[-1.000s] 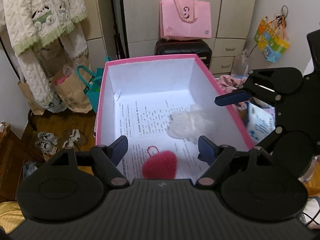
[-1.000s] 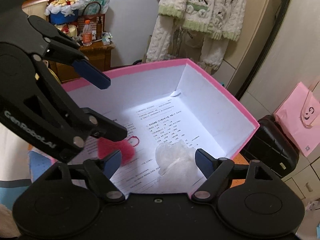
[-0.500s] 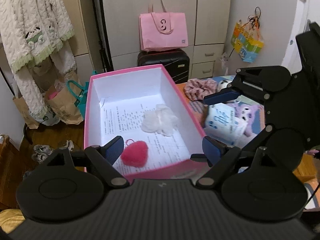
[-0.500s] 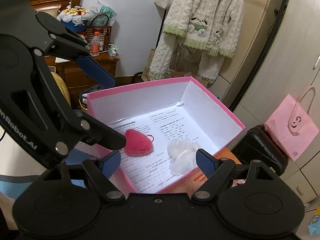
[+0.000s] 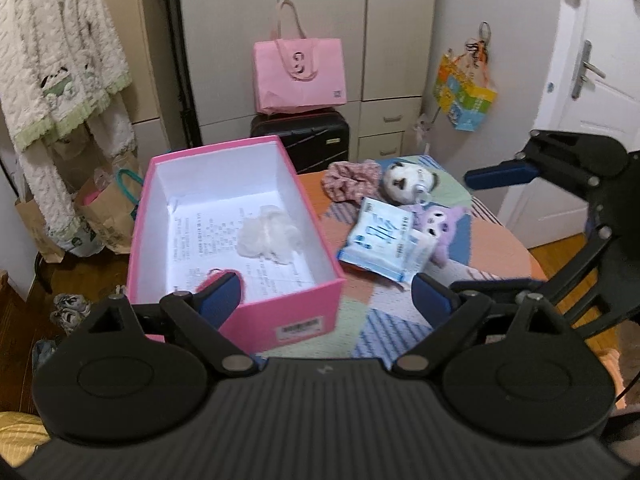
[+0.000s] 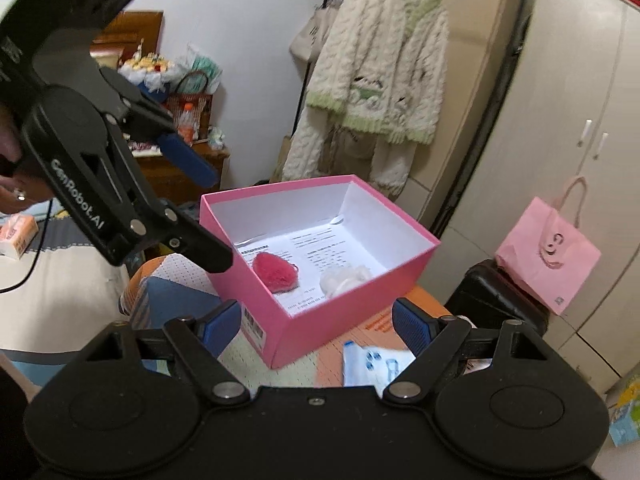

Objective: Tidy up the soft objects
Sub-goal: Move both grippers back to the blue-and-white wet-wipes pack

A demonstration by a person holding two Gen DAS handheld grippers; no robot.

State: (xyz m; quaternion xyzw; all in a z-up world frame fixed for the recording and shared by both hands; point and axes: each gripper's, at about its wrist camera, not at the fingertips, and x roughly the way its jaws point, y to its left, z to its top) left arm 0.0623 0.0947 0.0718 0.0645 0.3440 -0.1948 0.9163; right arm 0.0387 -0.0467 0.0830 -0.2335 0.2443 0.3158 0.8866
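Pink box (image 5: 280,312): red pompom (image 6: 276,266), white puff (image 5: 268,236) now inside. Left tool (image 5: 326,294) just opened wider, empty, withdrawn; right tool (image 6: 316,326) open, empty. Desk (image 5: 496,248): scrunchie (image 5: 350,180), plush toys (image 5: 408,182), tissue pack (image 5: 386,240) remain.

Two soft items (image 6: 276,271) in box (image 6: 320,320)

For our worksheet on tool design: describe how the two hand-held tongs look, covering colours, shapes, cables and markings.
Both tongs are matte black with blue ribbed finger pads, round disc-shaped housings, linkage bars with silver rivets, and a ribbed black body. The left tongs carry white "GenRobot.AI" lettering, and a thin black cable trails below them. The right tongs look the same in build.
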